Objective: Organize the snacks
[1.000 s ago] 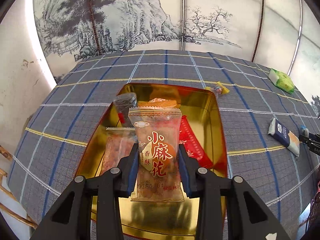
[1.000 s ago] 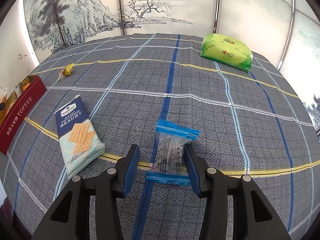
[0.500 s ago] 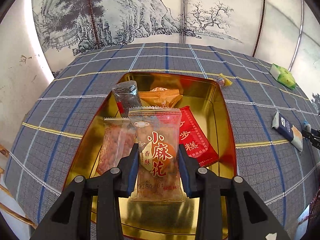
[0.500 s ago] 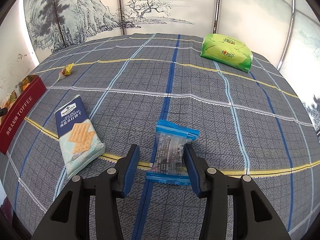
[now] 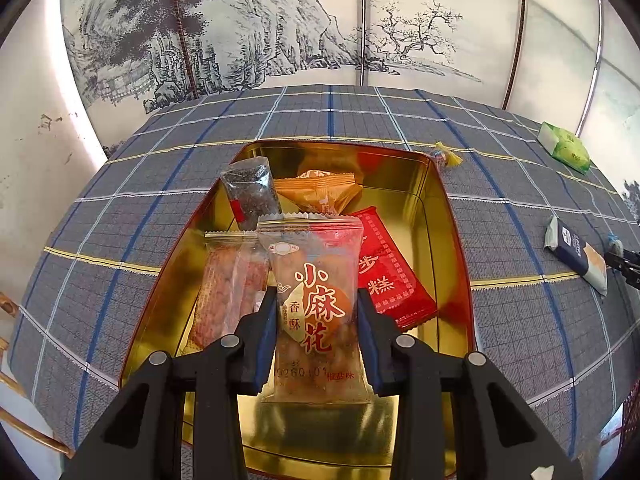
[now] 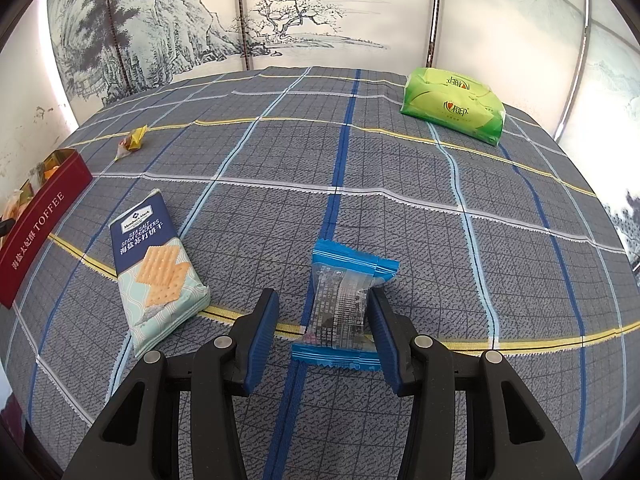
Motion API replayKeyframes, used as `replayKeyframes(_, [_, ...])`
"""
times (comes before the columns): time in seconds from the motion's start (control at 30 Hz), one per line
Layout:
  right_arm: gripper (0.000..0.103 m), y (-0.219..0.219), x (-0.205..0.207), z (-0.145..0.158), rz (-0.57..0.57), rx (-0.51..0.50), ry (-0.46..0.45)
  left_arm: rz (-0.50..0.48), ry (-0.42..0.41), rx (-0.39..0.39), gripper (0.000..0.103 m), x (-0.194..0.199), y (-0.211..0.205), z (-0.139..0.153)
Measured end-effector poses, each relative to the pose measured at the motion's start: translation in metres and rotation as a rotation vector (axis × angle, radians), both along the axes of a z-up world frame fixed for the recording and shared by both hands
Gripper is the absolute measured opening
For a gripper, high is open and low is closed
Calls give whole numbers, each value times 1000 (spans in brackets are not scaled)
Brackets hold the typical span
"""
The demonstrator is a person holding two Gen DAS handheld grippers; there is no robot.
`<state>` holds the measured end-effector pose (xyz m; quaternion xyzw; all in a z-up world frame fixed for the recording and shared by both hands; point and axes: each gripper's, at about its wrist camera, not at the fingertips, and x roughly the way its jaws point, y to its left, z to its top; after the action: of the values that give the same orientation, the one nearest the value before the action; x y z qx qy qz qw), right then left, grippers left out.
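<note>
My left gripper (image 5: 317, 312) is shut on a clear twist-snack packet (image 5: 316, 300) with red characters, held above the open gold tin (image 5: 452, 248). In the tin lie a red packet (image 5: 384, 272), an orange packet (image 5: 320, 192), a dark seed packet (image 5: 252, 192) and a reddish clear packet (image 5: 228, 284). My right gripper (image 6: 322, 312) is open around a blue-edged clear packet (image 6: 342, 304) lying on the cloth; its right finger touches the packet, the left stands apart. The tin's red side (image 6: 36, 224) shows at the far left.
A soda cracker pack (image 6: 156, 268) lies left of the right gripper and shows in the left wrist view (image 5: 576, 252). A yellow wrapped candy (image 6: 132, 142) lies beside the tin. A green tissue pack (image 6: 452, 106) sits far right. Painted screens close the table's back.
The left gripper with the twist-snack packet has moved forward over the tin, which now looks closer and lower. The right gripper and blue packet have not moved.
</note>
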<state>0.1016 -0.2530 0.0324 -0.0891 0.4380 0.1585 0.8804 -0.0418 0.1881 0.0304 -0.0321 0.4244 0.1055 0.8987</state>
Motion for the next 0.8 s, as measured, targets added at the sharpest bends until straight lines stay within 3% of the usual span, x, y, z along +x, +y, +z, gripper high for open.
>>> replayKeyframes(0.8, [49, 0, 1, 0, -1, -2, 0, -1, 3, 0, 33, -2, -2, -2])
